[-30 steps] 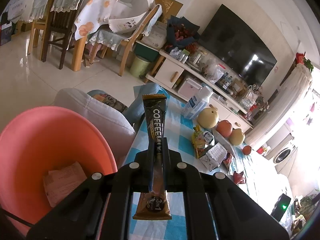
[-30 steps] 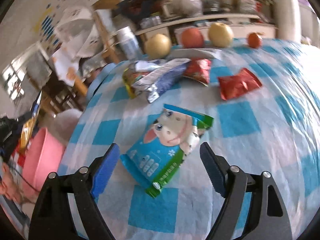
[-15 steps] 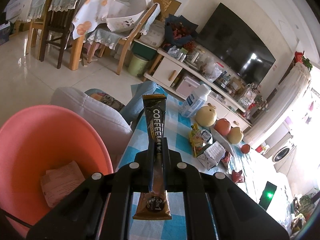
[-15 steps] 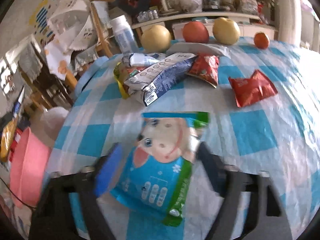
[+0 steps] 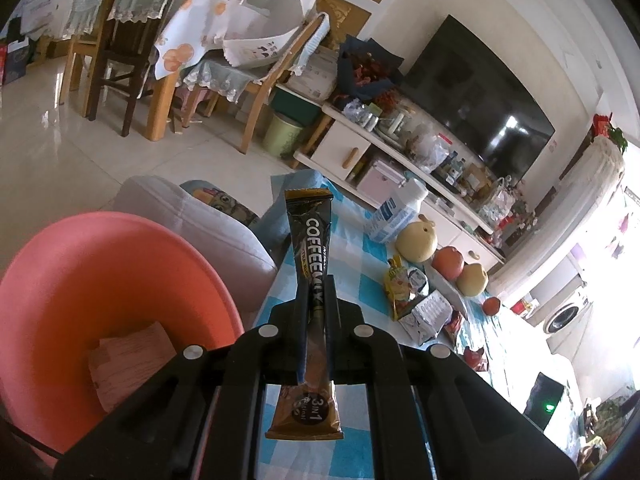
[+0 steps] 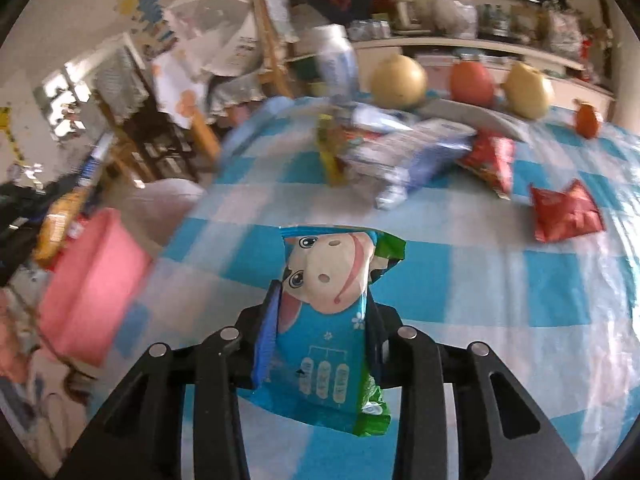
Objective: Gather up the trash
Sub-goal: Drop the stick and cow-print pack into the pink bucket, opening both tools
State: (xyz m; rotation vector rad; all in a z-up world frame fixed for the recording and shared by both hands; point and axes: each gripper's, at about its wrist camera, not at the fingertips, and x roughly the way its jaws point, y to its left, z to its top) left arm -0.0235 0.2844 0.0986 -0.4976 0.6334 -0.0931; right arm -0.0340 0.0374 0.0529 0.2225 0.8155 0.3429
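My left gripper (image 5: 316, 284) is shut on a black and gold coffee-mix sachet (image 5: 312, 232), which stands upright beside the rim of a pink basin (image 5: 100, 264). A crumpled paper (image 5: 132, 360) lies inside that basin. In the right wrist view my right gripper (image 6: 323, 294) is closing its jaws on a blue wrapper with a cartoon cow (image 6: 332, 252). Both pads press its sides and it hangs just above the checked tablecloth (image 6: 480, 280). The pink basin (image 6: 92, 280) shows blurred at the left, off the table's edge.
More wrappers lie further back on the table: two red ones (image 6: 566, 212) (image 6: 492, 156), a white-blue packet (image 6: 416, 152) and a yellow pouch (image 6: 332, 148). Behind them stand three fruits (image 6: 398, 78) and a bottle (image 6: 336, 60). A grey cushion (image 5: 192, 220) sits beside the basin.
The right jaws have come together from wide apart onto the blue cow wrapper, which has left the cloth. The right view has swung left. The left gripper and sachet are unchanged.
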